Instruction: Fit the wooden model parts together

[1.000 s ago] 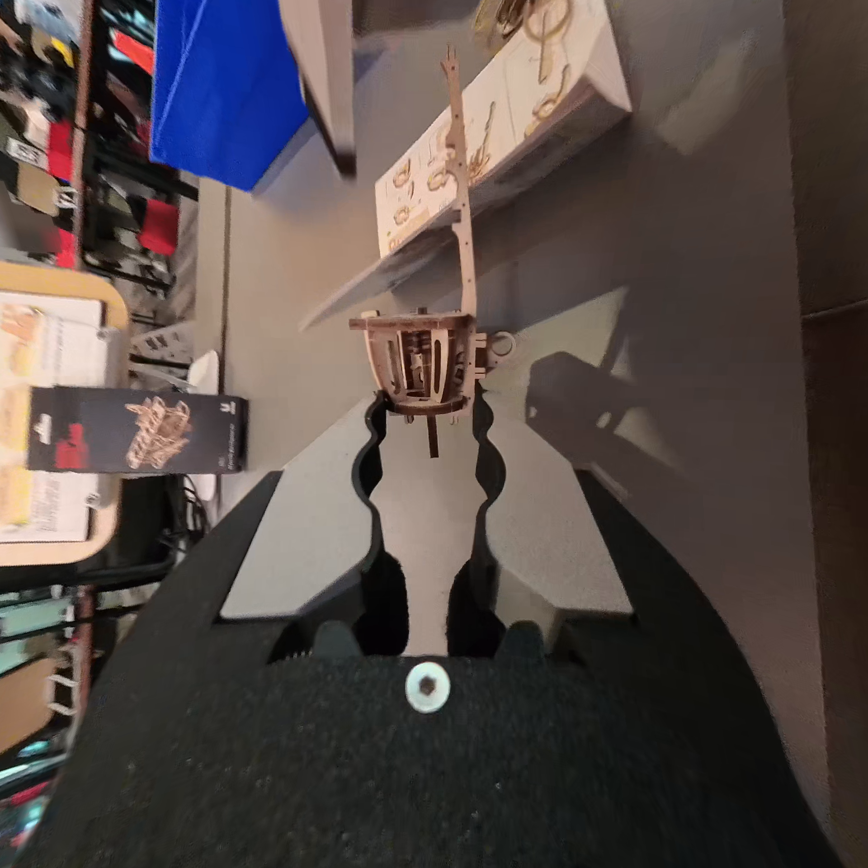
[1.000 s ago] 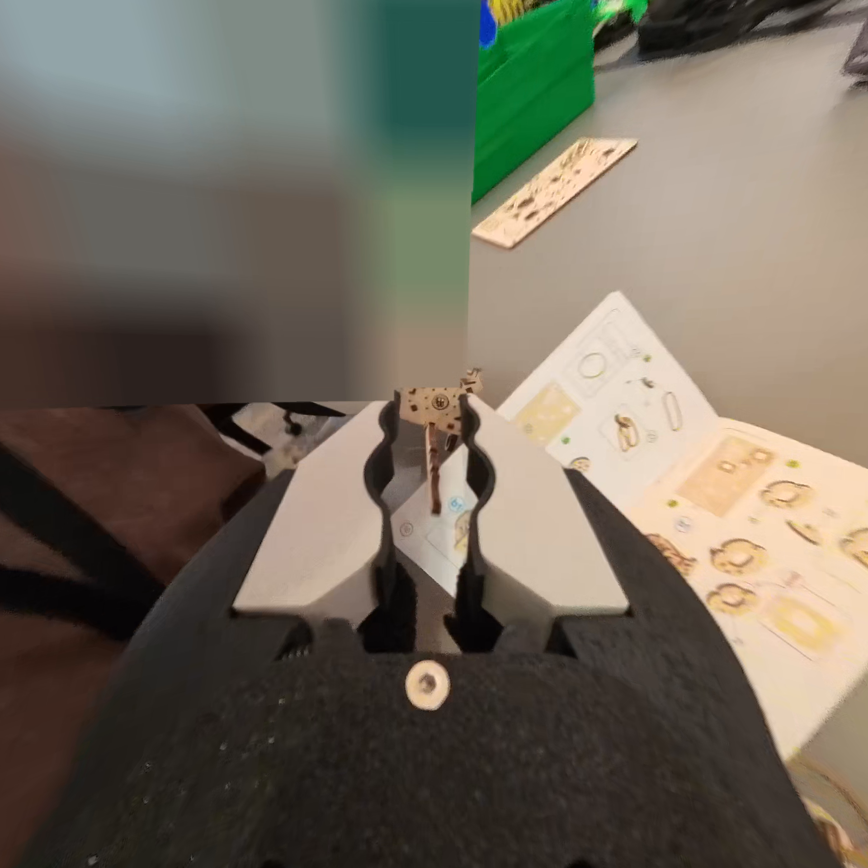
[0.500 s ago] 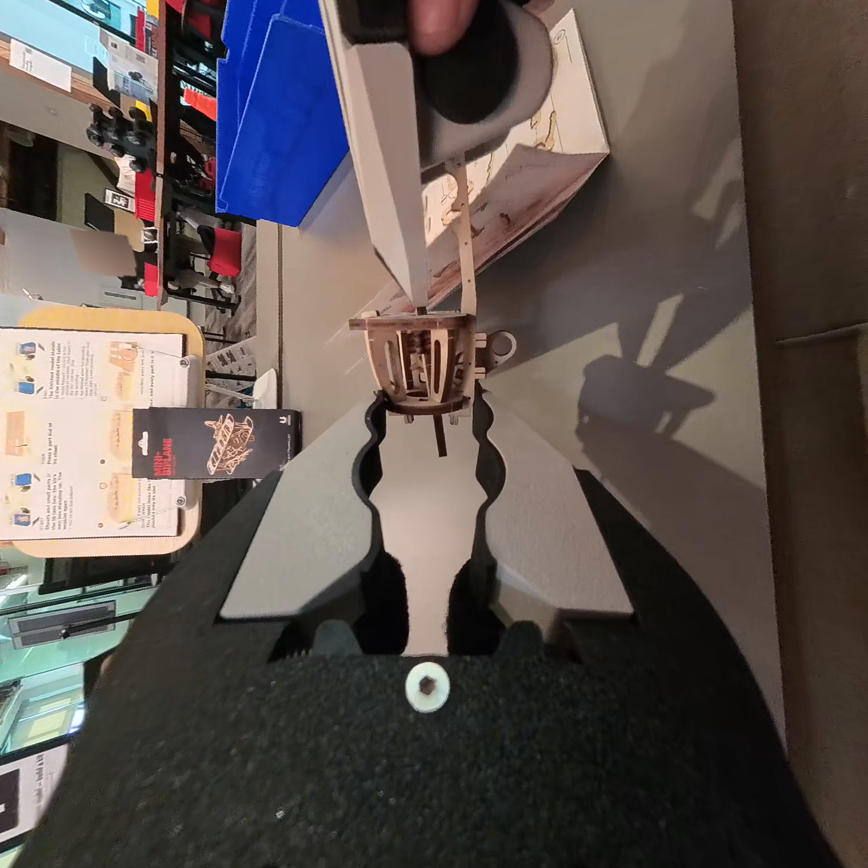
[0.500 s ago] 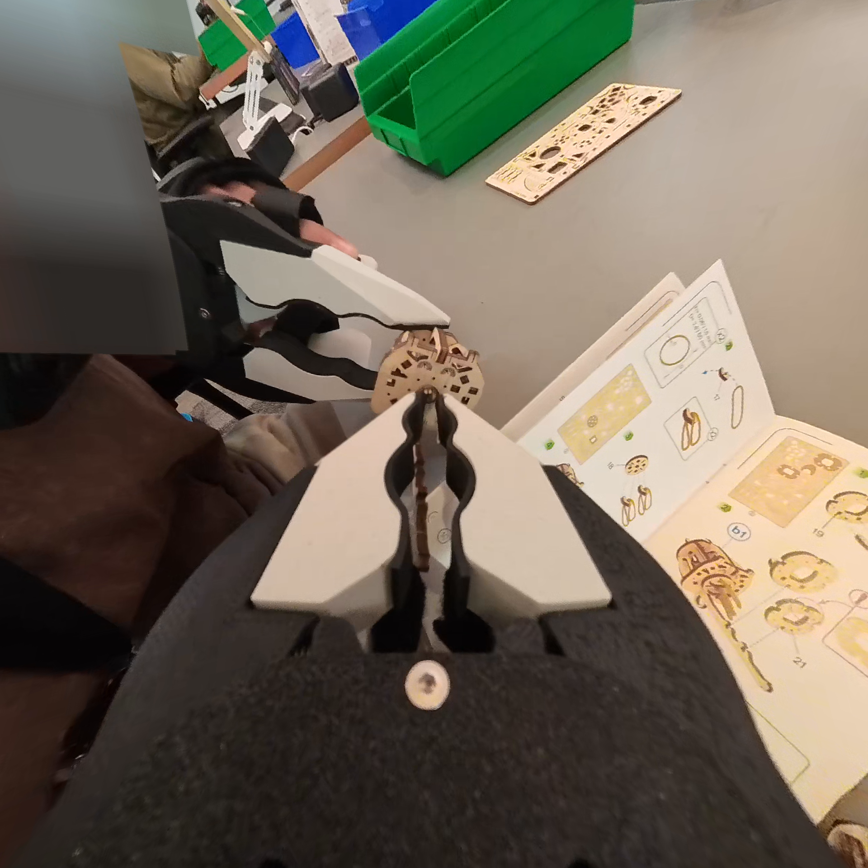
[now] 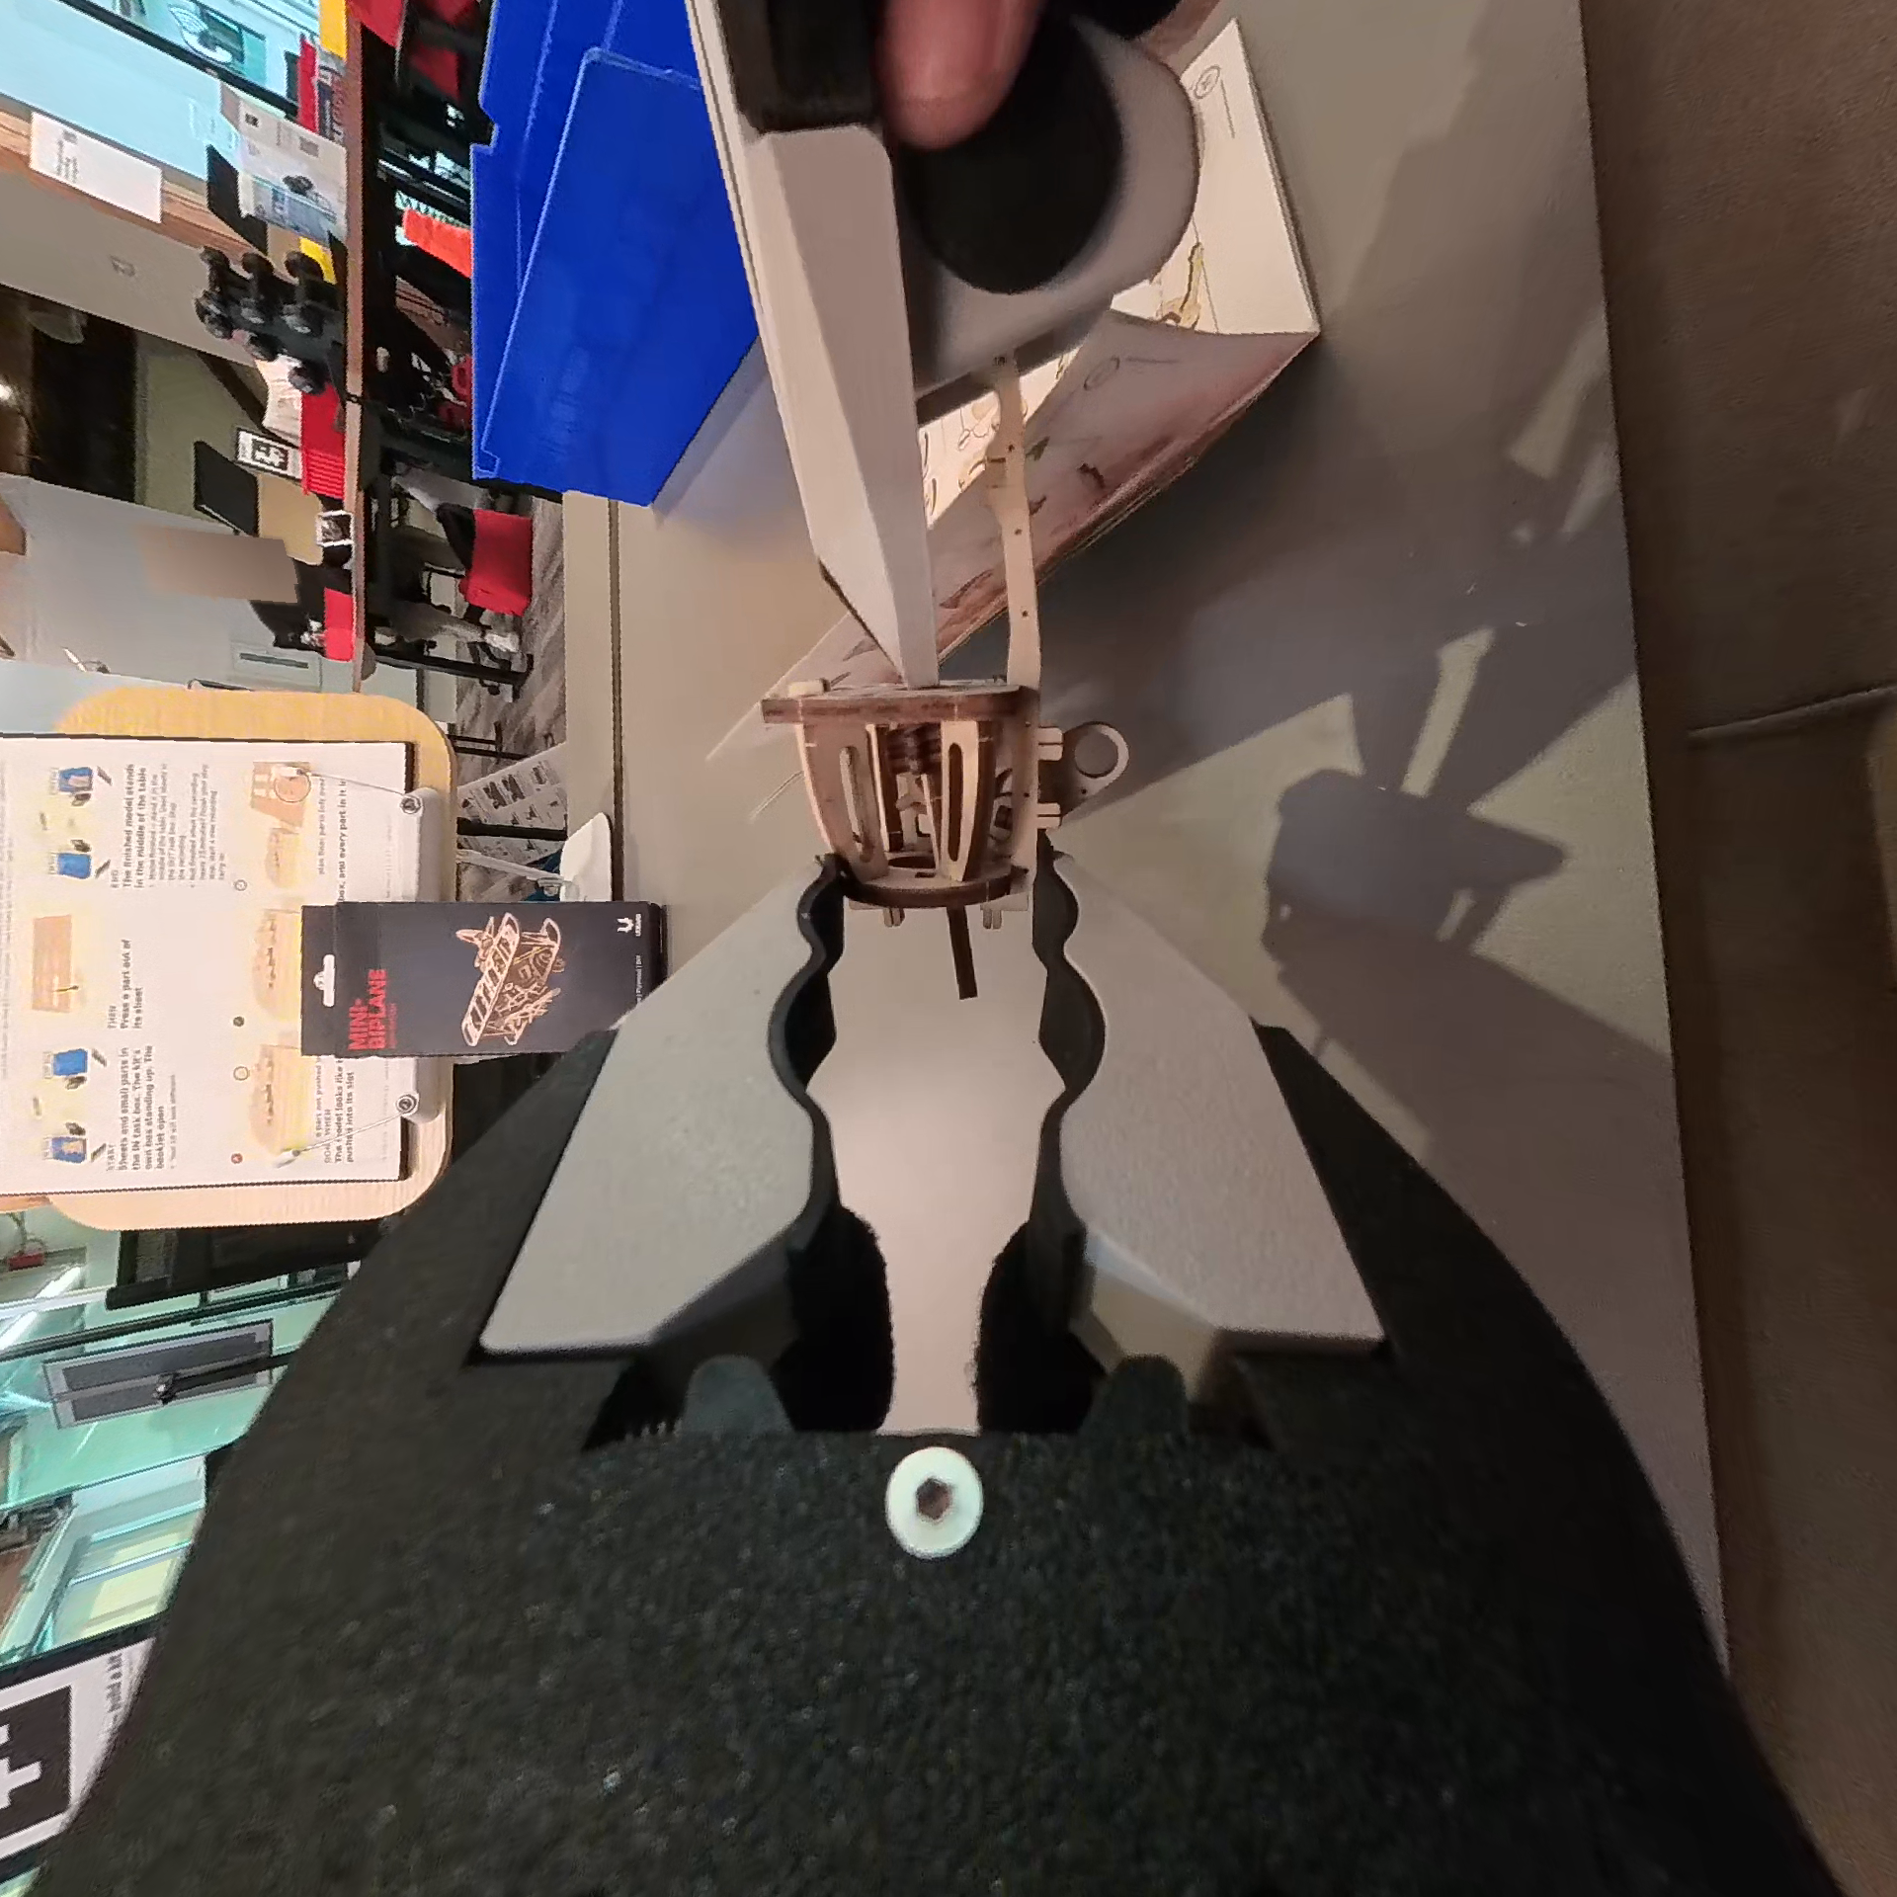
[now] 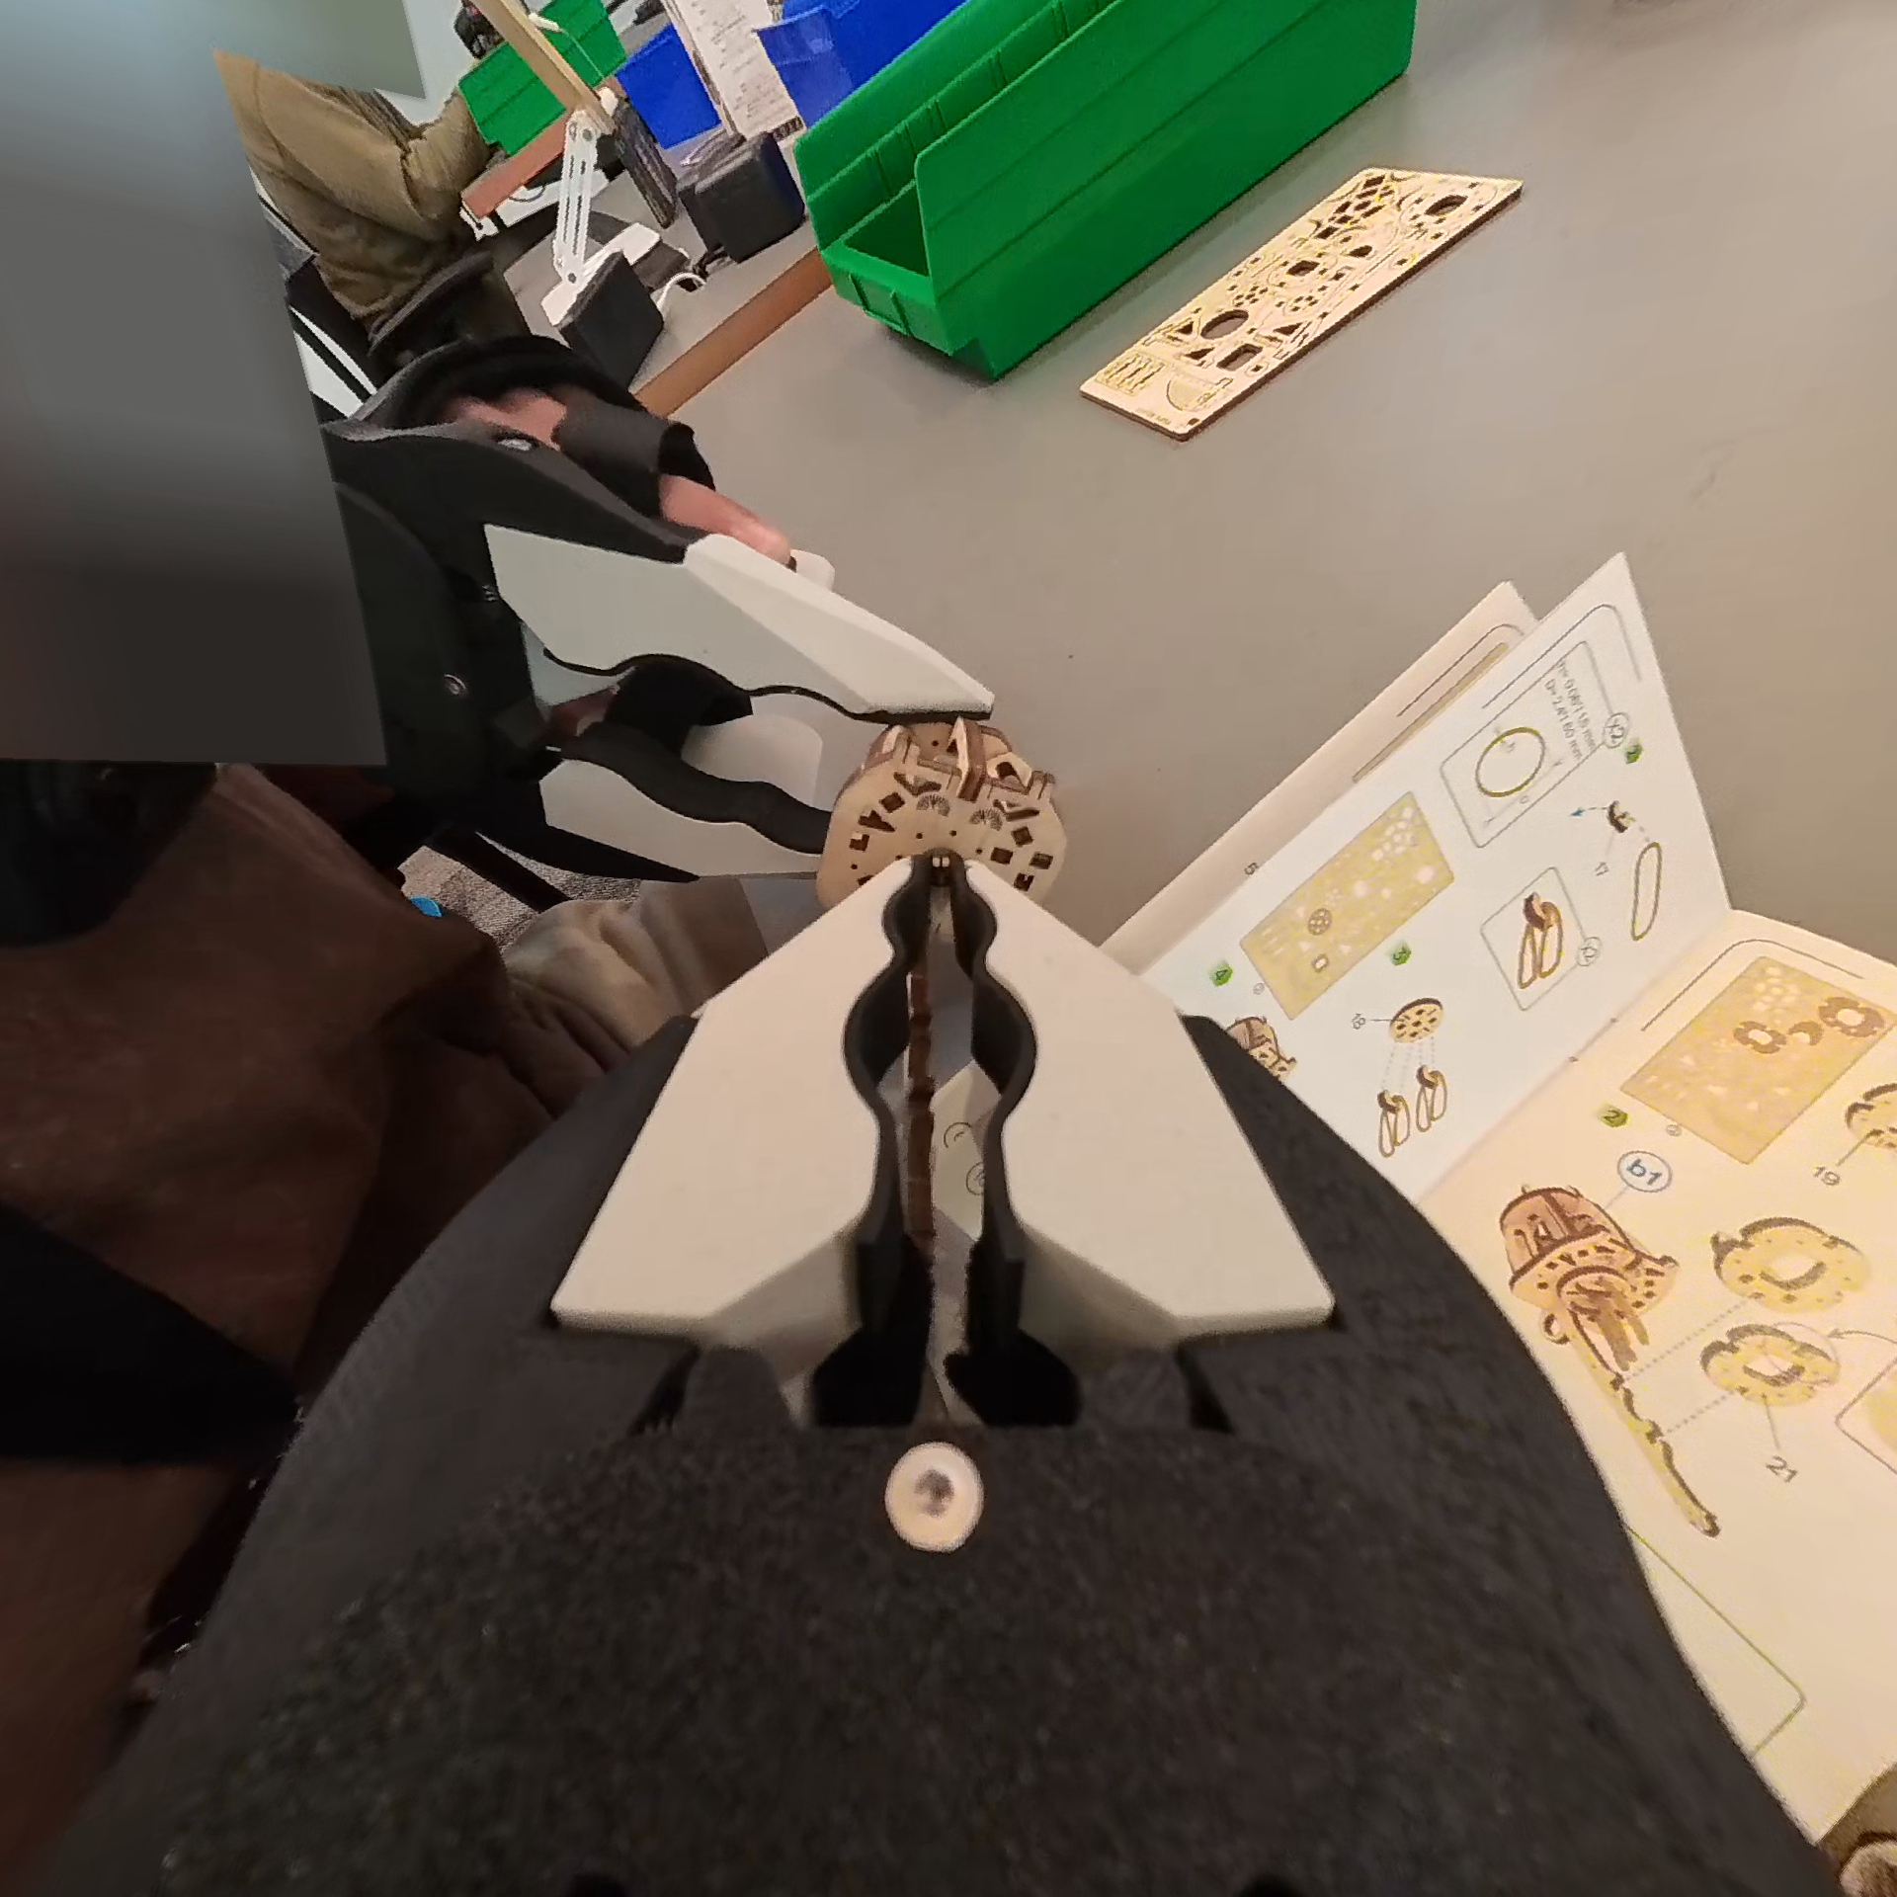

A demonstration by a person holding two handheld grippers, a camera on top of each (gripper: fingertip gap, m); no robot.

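Since a second ago the right gripper point(image 6: 939, 867), pinching a thin wooden strip point(image 6: 919, 1078), has reached the barrel-shaped assembly point(image 5: 919, 796) at frame centre, clamped by the left gripper point(image 5: 929, 888); seating apparently remains.

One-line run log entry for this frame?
left gripper: shut on wooden cage assembly | right gripper: shut on wooden strip, tip at assembly | both airborne

open space: grey bench point(image 6: 1283, 534) bare in its middle
far edge: green bin point(image 6: 1078, 175), wooden parts sheet point(image 6: 1304, 298) beside it
near right edge: open booklet point(image 6: 1540, 975)
left edge: blue bin point(image 5: 606, 257)
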